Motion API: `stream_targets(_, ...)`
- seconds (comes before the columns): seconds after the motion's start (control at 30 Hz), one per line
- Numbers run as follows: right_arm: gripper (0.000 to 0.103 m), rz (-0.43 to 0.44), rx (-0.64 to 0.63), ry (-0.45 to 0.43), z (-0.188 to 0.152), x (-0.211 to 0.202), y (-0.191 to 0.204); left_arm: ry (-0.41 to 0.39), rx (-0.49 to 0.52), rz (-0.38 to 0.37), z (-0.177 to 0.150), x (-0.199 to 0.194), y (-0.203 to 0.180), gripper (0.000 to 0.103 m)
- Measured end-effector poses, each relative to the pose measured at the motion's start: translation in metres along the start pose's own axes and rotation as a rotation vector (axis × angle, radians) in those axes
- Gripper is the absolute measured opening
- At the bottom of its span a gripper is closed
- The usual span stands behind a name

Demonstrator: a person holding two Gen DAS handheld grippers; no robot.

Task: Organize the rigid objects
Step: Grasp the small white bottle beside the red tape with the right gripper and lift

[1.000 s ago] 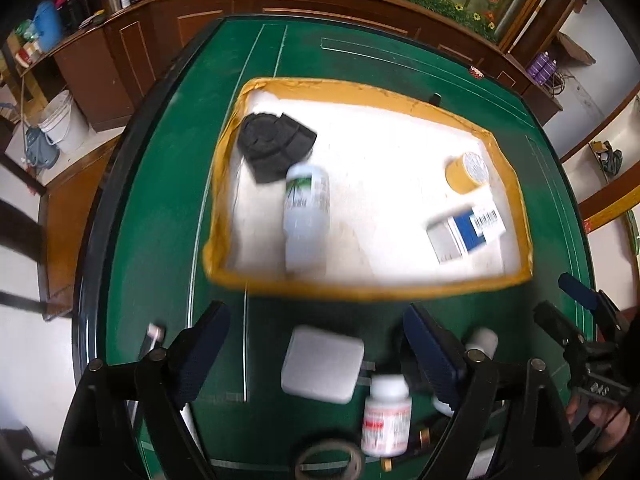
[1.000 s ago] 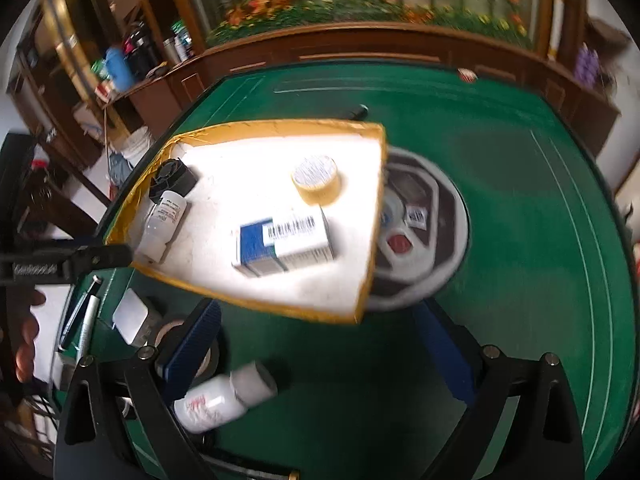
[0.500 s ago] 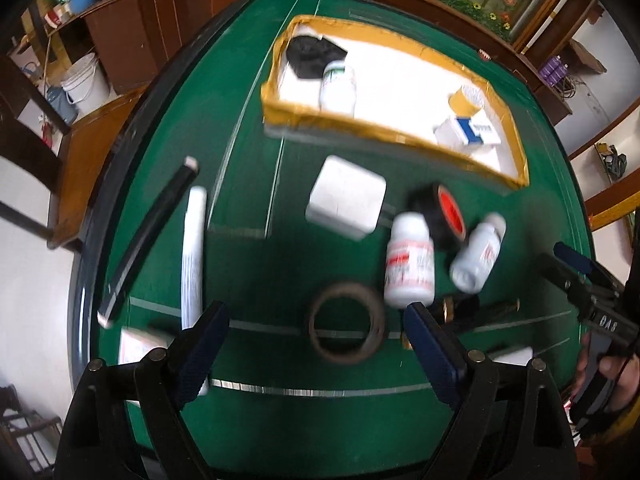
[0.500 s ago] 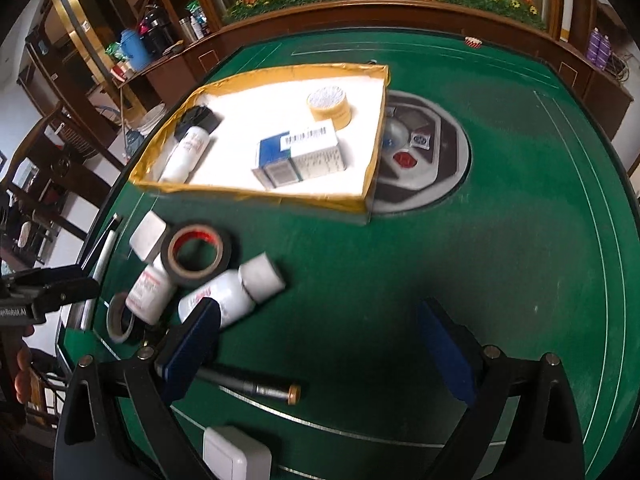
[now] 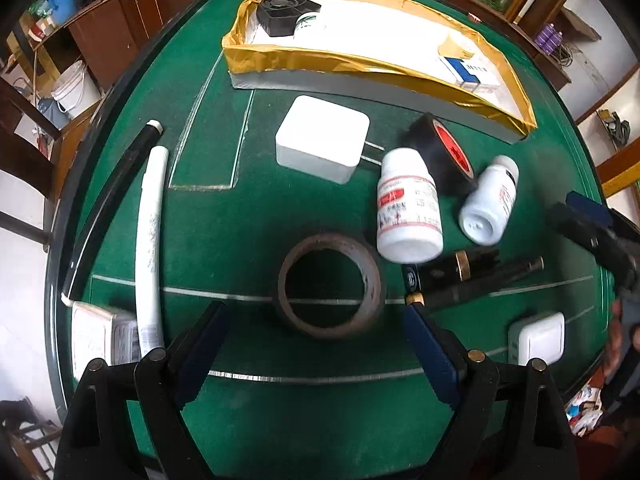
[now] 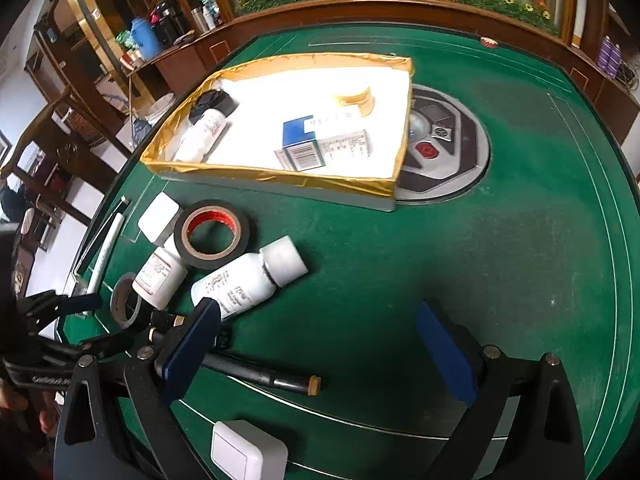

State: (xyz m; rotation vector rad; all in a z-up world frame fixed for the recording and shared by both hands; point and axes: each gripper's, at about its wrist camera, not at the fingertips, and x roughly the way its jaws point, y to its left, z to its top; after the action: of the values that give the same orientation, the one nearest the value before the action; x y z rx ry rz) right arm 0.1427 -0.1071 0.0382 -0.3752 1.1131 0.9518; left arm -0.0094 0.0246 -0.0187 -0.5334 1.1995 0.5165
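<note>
left hand-held gripper (image 5: 316,334) hangs over the green counter (image 5: 256,216) with its jaws wide apart and nothing between the pads; a brown tape ring (image 5: 330,285) lies flat just past the tips, toward 12 o'clock. right hand-held gripper (image 6: 320,336) also stands apart and empty, over bare felt, with its left pad over the base of a lying white bottle (image 6: 250,278).

in the left wrist view, a white square adapter (image 5: 322,138) sits at 12 o'clock from the tape ring, and a white pill bottle with a red label (image 5: 408,204) lies at 2 o'clock from it. a black tape roll with a red core (image 5: 442,152) leans against that bottle's upper end. at 3 o'clock from the ring lies a dark pen-like tube with a gold band (image 5: 460,274), and a white switch box (image 5: 538,336) sits further out at 4 o'clock. at 9 o'clock a long white tube (image 5: 150,236) and a black rod (image 5: 116,196) lie side by side near the counter edge.

far at 12 o'clock stands the gold-rimmed tray (image 5: 320,62), holding a black fan (image 5: 286,14), a white bottle (image 6: 202,134), a blue and white box (image 6: 320,144) and a yellow tape roll (image 6: 356,98).
</note>
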Motion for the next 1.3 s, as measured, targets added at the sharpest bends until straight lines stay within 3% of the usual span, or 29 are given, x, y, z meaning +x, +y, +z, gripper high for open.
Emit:
stream_targets(0.13, 0.098, 0.039, -0.066, 0.013, 0.003, 0.003, 0.015, -0.01, 0.018, 0.003, 0.004, 0.003, -0.004, 0.088)
stream_targets(0.17, 0.098, 0.046, -0.089, 0.023, 0.004, 0.006, 0.02, -0.011, 0.02, 0.0, 0.004, 0.003, -0.005, 0.076)
stream_targets(0.23, 0.098, 0.04, -0.12, 0.049, 0.005, 0.013, 0.028, -0.018, 0.021, -0.011, 0.001, 0.004, -0.005, 0.064)
stream_targets(0.67, 0.092, 0.043, -0.133, 0.104, 0.013, 0.043, 0.055, -0.011, -0.023, -0.027, 0.011, 0.005, 0.021, 0.063)
stream_targets(0.73, 0.073, 0.019, -0.135, 0.124, 0.015, 0.048, 0.054, -0.008, -0.026, -0.027, 0.011, 0.006, 0.019, 0.063)
stream_targets(0.83, 0.056, -0.01, -0.133, 0.154, 0.013, 0.051, 0.044, -0.004, -0.032, -0.033, 0.014, 0.006, 0.02, 0.063)
stream_targets(0.93, 0.052, -0.02, -0.108, 0.175, 0.01, 0.047, 0.024, 0.002, -0.037, -0.034, 0.018, 0.007, 0.02, 0.063)
stream_targets(1.07, 0.054, -0.031, -0.024, 0.171, 0.005, 0.034, -0.004, 0.009, -0.047, -0.037, 0.021, 0.007, 0.021, 0.063)
stream_targets(1.13, 0.067, -0.01, 0.016, 0.145, 0.005, 0.025, -0.011, 0.01, -0.044, -0.032, 0.023, 0.008, 0.02, 0.063)
stream_targets(1.3, 0.068, -0.007, -0.011, 0.12, 0.015, 0.029, 0.002, 0.009, -0.024, -0.012, 0.023, 0.01, 0.014, 0.063)
